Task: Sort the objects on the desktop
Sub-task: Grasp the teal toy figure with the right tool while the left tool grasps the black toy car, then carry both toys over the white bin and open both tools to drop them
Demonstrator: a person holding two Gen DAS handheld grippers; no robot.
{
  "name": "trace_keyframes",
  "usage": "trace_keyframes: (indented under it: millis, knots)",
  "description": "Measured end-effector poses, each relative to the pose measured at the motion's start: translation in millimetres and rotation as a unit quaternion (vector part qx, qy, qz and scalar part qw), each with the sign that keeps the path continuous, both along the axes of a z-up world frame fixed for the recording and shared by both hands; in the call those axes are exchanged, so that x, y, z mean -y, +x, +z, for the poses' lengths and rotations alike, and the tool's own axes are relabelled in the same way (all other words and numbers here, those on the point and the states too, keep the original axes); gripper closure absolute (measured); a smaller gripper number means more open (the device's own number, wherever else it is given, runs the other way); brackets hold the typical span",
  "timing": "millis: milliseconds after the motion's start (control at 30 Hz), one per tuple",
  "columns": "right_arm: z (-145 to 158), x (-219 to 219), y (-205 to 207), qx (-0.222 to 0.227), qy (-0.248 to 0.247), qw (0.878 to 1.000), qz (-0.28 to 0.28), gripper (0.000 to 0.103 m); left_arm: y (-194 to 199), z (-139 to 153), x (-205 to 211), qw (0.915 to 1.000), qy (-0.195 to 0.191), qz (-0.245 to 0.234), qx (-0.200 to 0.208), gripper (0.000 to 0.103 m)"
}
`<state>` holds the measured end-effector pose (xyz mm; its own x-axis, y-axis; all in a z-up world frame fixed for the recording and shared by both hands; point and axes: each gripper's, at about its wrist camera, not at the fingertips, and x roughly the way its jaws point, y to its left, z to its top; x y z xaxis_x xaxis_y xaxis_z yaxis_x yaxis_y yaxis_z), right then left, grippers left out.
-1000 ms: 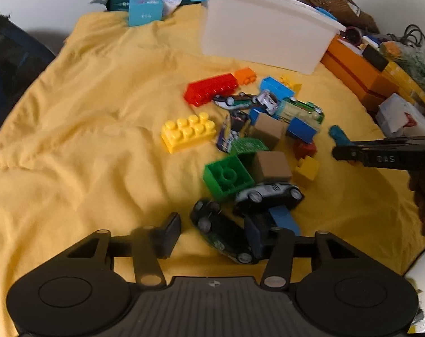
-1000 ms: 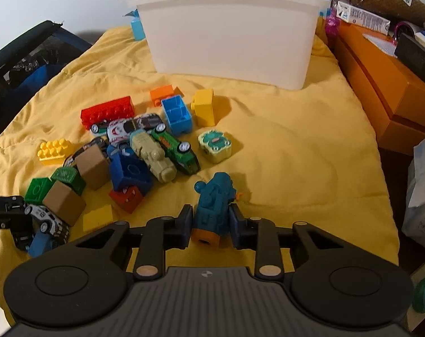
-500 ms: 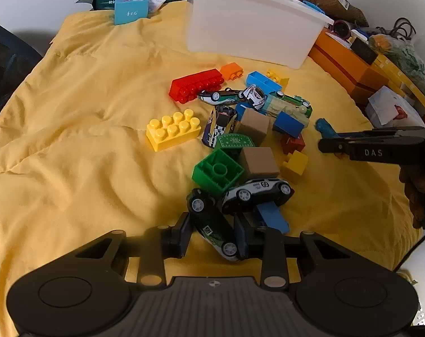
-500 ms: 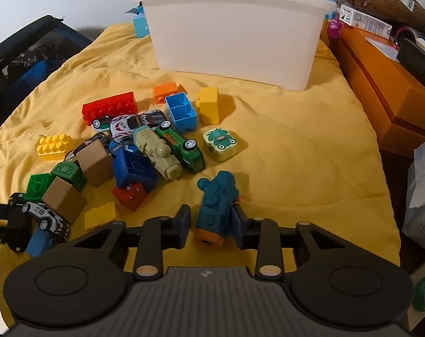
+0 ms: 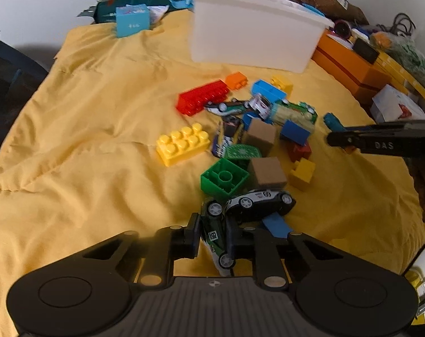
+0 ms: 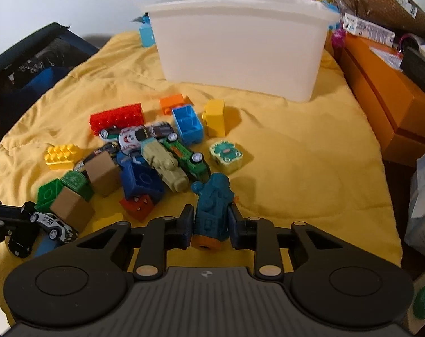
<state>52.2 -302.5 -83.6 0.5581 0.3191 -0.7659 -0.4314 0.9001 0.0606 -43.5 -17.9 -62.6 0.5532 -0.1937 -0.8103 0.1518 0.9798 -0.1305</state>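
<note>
My left gripper (image 5: 212,236) is shut on a dark green toy car (image 5: 216,238) at the near edge of a toy pile. A black-and-white toy car (image 5: 259,203) lies just beyond it. My right gripper (image 6: 211,221) is shut on a teal toy train with an orange end (image 6: 212,213); it also shows from the side in the left wrist view (image 5: 381,140). A white plastic bin (image 6: 240,47) stands at the back of the yellow cloth (image 5: 86,140). The pile holds a yellow brick (image 5: 183,143), a red brick (image 5: 202,101), a green brick (image 5: 223,178) and brown cubes (image 5: 267,171).
Orange boxes (image 6: 386,98) line the right side, with a white bag (image 6: 423,196) nearer. A light blue box (image 5: 132,22) and clutter sit behind the bin. A dark bag (image 6: 35,59) lies off the cloth's left edge. A frog-printed cube (image 6: 226,154) lies apart.
My left gripper closed from open onto the dark green car. My right gripper, holding the teal train, moved forward toward the bin.
</note>
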Motion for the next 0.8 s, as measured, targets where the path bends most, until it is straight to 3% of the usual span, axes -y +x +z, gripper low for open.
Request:
trace_keyframes:
  millis: [300,500,800]
  knots:
    - [9.2,3.3,0.8,0.017,0.004,1.000,0.000,0.075,10.2,17.6,-17.6,0.9984,0.034,0.014,0.042,0.084]
    - [16.4,5.3,2.1,0.025,0.015,1.000,-0.005,0.075,32.3,52.2,-26.5,0.9957,0.032,0.022,0.085,0.084]
    - [82.0,-0.6,26.6,0.099,0.065,0.993,-0.007,0.075,103.1,124.0,-12.4,0.9891,0.009,0.015,0.146,0.084]
